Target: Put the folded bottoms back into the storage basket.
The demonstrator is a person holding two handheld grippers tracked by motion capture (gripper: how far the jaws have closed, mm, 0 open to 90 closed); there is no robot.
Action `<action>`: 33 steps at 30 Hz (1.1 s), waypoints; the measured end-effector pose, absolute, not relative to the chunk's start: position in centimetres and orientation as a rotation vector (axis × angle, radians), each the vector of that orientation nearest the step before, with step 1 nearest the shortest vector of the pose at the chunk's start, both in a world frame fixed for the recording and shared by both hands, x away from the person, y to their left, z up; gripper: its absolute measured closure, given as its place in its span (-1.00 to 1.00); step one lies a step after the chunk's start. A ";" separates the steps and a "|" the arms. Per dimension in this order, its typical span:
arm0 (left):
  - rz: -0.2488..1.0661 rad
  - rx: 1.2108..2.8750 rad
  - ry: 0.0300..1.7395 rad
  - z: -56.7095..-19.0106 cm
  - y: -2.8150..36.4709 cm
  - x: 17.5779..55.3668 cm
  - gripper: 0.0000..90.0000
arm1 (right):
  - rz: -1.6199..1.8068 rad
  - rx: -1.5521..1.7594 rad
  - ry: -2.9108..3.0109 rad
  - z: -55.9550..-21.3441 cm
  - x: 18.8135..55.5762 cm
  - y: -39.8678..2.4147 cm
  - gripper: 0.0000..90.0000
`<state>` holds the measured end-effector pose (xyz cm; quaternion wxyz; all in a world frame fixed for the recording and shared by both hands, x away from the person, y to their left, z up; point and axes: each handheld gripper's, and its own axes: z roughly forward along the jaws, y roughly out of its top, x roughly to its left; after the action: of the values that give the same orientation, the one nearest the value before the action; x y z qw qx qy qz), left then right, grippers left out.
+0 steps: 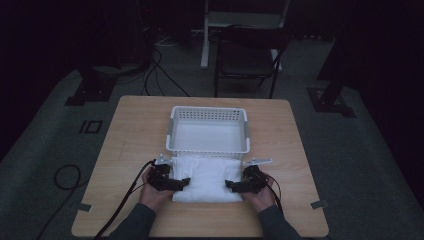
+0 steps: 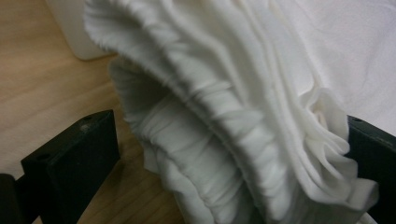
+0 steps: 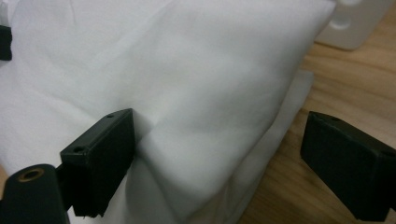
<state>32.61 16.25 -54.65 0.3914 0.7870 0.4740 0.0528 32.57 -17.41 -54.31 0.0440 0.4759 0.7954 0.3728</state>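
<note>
Cloth: where the table's near half begins, we see a folded white cloth (image 1: 207,179) lying flat, touching the basket's near wall.
Left gripper (image 1: 184,183): jaws apart, straddling the cloth's bunched left edge.
Right gripper (image 1: 229,185): jaws apart around the right edge.
Basket: white basket (image 1: 208,112), mid-table.
Table: wooden table (image 1: 130,135).

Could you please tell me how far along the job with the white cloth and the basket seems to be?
Done: the white cloth lies folded into a thick pad on the table, just in front of the basket. In hand: the left tongs and right tongs straddle its two side edges, jaws apart with cloth between them, not yet clamped. Left, probably: closing, lifting and lowering it into the basket, which looks unfilled.
</note>
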 end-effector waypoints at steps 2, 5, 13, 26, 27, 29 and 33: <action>0.121 1.990 1.207 -54.8 16.3 32.7 -1.00 | 1.146 1.478 2.439 -54.4 32.7 -17.5 -0.77; 0.095 1.979 1.202 -55.0 16.4 32.8 -1.00 | 1.155 1.472 2.446 -54.5 32.8 -17.5 -0.75; 0.007 1.964 1.160 -55.0 16.6 32.8 -0.72 | 1.271 1.471 2.487 -54.7 32.8 -17.9 -0.34; 0.047 1.979 1.078 -54.0 15.9 31.8 0.14 | 1.382 1.459 2.479 -54.5 32.4 -17.5 0.47; 0.070 1.992 1.071 -53.8 15.8 31.6 0.17 | 1.362 1.426 2.468 -54.3 32.1 -17.3 0.48; 0.111 2.010 1.057 -53.6 15.5 31.3 0.20 | 1.349 1.405 2.453 -54.2 31.7 -17.2 0.49; 0.148 2.028 1.024 -53.5 15.3 31.0 0.20 | 1.339 1.356 2.432 -54.2 31.3 -17.1 0.49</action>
<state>31.02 15.33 -53.46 0.4190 0.8088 0.4085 0.0591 31.26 -17.06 -54.15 0.0261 0.4388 0.7868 0.4333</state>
